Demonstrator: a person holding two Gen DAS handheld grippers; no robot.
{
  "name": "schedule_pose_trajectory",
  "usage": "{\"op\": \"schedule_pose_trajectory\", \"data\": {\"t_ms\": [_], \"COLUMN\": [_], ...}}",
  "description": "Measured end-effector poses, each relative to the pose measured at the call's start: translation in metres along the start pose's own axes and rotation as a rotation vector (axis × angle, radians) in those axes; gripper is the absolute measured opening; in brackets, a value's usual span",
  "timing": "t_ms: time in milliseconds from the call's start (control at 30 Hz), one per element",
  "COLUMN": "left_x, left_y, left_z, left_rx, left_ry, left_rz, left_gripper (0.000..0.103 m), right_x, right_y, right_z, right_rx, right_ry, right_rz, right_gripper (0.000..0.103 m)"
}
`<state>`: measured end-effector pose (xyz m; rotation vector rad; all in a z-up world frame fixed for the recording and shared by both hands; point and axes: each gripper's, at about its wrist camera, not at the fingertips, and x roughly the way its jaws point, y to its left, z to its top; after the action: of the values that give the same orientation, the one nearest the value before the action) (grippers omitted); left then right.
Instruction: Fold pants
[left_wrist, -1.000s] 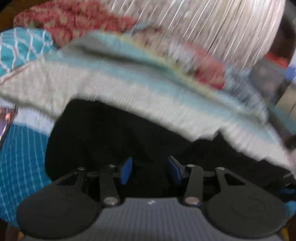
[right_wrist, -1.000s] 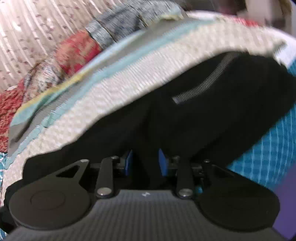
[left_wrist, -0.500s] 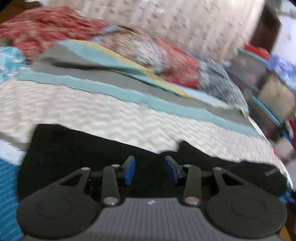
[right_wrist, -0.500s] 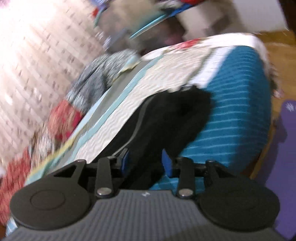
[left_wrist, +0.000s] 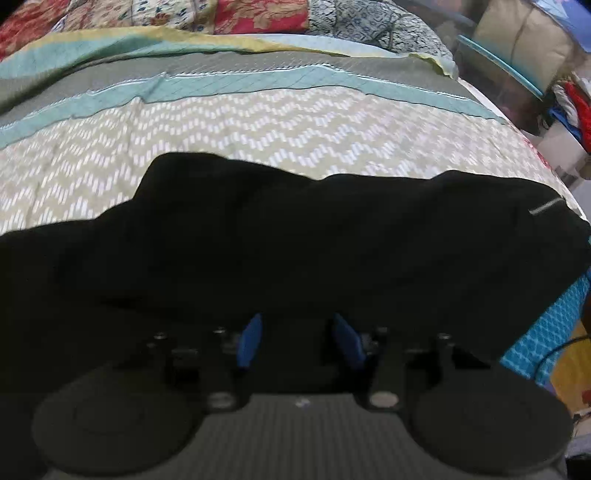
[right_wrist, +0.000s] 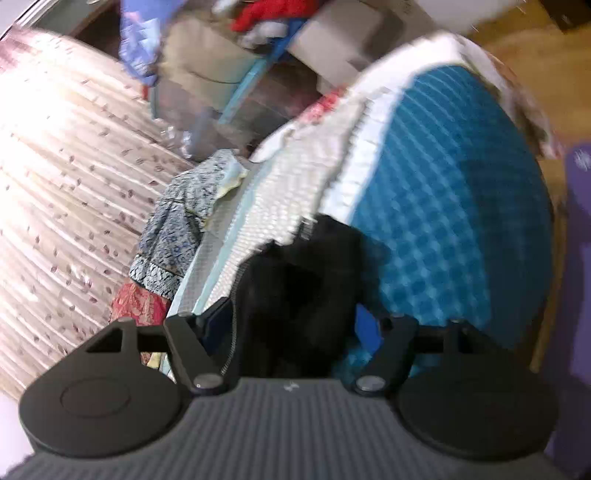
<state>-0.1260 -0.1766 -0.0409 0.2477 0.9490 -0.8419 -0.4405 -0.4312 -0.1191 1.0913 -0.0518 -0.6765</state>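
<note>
Bedding fills the background: a quilt (left_wrist: 258, 122) with a pale zigzag panel and teal bands is spread over the bed, a teal checked cover (right_wrist: 443, 221) hangs down its side, and a pleated curtain (right_wrist: 55, 166) is seen beyond. One pair of black pants (left_wrist: 295, 240) is counted, laid in a long band along the near edge of the bed, with a thin pale stripe visible near its right-hand end. Two grippers are counted, one per hand.

In the left wrist view, the left gripper (left_wrist: 299, 332) is held low over the dark cloth with its jaws opening; a clear gap is seen between the blue pads (left_wrist: 249, 338), and no pinch on the fabric can be made out. In the right wrist view, the right gripper (right_wrist: 291, 325) has its jaws opening wide, with a bunched end of the pants between them but not pressed.

The step in hand is judged to be a release after a fold has been laid down. Next, a fresh edge would probably need to be chosen and pinched at both ends, so that the band can be folded over evenly.
</note>
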Motion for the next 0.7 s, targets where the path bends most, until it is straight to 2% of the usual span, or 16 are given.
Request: {"op": "schedule_pose_trajectory", "data": {"t_ms": [100, 233, 267, 300, 333, 400, 500, 600, 633, 700], "left_x": [-0.005, -0.012, -0.013, -0.017, -0.02, -0.028, -0.034, -0.029, -0.026, -0.019], "left_y": [0.005, 0.005, 0.005, 0.004, 0.004, 0.004, 0.002, -0.002, -0.005, -0.011], "left_z": [0.001, 0.004, 0.009, 0.011, 0.014, 0.024, 0.04, 0.051, 0.053, 0.055], "left_rx": [-0.027, -0.043, -0.043, -0.048, -0.057, -0.09, -0.153, -0.218, -0.232, -0.24], "left_ry": [0.0, -0.021, -0.028, -0.039, -0.05, -0.072, -0.087, -0.081, -0.077, -0.061], "left_rz": [-0.008, -0.016, -0.019, -0.026, -0.038, -0.09, -0.217, -0.344, -0.367, -0.396], "left_gripper": [0.045, 0.045, 0.045, 0.045, 0.045, 0.045, 0.047, 0.055, 0.059, 0.06], "right_x": [0.009, 0.023, 0.025, 0.024, 0.023, 0.014, 0.003, -0.002, -0.006, -0.016], "right_y": [0.019, 0.023, 0.026, 0.029, 0.032, 0.042, 0.074, 0.119, 0.131, 0.15], "right_z": [0.001, -0.002, -0.006, -0.007, -0.006, -0.01, -0.022, -0.052, -0.066, -0.095], "right_rx": [-0.141, -0.208, -0.233, -0.252, -0.263, -0.29, -0.501, -0.791, -0.881, -1.032], "right_ry": [-0.024, 0.002, 0.001, -0.007, -0.001, -0.024, -0.003, 0.086, 0.118, 0.199], "right_rz": [-0.057, -0.106, -0.122, -0.146, -0.155, -0.12, -0.013, 0.11, 0.141, 0.214], "right_gripper": [0.065, 0.065, 0.052, 0.02, 0.018, 0.015, 0.015, 0.015, 0.015, 0.015]}}
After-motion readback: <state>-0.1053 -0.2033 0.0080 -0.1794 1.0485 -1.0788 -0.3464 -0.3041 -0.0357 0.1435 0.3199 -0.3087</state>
